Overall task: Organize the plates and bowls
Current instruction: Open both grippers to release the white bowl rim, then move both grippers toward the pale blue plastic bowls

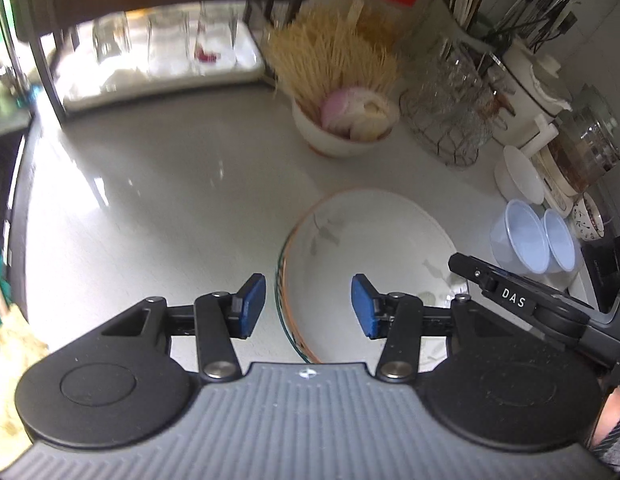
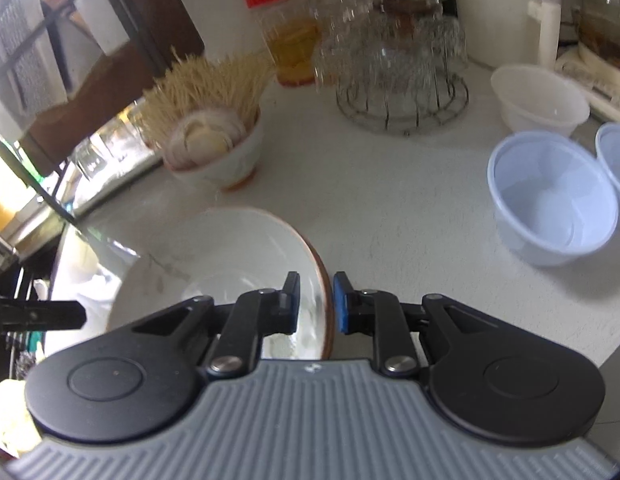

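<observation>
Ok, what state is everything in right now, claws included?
Left claw: open, empty, above the plate's left rim.
Right claw: closed on the plate's right rim.
Plate: empty, gripped at one edge.
Blue bowls: empty, upright, side by side.
White bowl: empty, upright.
Toothpick bowl: full, upright.
Jar: lid on.

The plate (image 1: 370, 240) looks like glazed ceramic, smooth and glossy. The counter (image 1: 169, 184) is polished and reflects light. Two pale blue bowls (image 2: 550, 196) seem thin matt plastic. The rack (image 2: 402, 108) is metal wire holding clear glasses.
</observation>
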`<state>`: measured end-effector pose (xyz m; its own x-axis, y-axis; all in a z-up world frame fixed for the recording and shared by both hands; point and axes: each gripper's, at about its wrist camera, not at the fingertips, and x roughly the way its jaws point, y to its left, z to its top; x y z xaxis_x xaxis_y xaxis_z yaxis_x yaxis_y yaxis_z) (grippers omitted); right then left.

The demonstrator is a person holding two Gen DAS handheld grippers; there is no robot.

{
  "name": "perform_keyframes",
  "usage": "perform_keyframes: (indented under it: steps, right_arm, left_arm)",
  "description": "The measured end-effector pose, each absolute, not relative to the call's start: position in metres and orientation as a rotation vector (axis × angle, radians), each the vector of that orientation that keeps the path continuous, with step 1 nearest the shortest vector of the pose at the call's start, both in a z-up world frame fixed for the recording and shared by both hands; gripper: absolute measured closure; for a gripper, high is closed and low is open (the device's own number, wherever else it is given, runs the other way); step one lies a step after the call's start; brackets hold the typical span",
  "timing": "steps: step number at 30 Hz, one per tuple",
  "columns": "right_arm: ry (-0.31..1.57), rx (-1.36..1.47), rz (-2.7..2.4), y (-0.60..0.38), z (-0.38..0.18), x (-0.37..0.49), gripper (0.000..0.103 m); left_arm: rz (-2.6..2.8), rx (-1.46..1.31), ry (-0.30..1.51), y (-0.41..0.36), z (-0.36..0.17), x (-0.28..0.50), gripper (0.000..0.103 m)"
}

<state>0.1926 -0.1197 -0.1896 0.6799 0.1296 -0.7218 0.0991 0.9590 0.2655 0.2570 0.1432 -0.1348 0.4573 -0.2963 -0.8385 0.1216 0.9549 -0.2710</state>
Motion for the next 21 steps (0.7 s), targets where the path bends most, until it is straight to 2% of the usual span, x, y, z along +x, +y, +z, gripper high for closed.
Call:
perform_keyframes:
  steps: [13, 21]
  right_arm:
    - [0.657, 0.296, -0.003, -0.102, -0.104, 0.150, 0.081]
    - [0.623, 0.299, -0.046, -0.091, -0.078, 0.098, 0.081]
  left_arm:
    - [-0.315, -0.129, 0.867, 0.146, -0.059, 0.212, 0.050]
    - [-0.351, -0.114, 0.809, 0.153, -0.033, 0.173, 0.050]
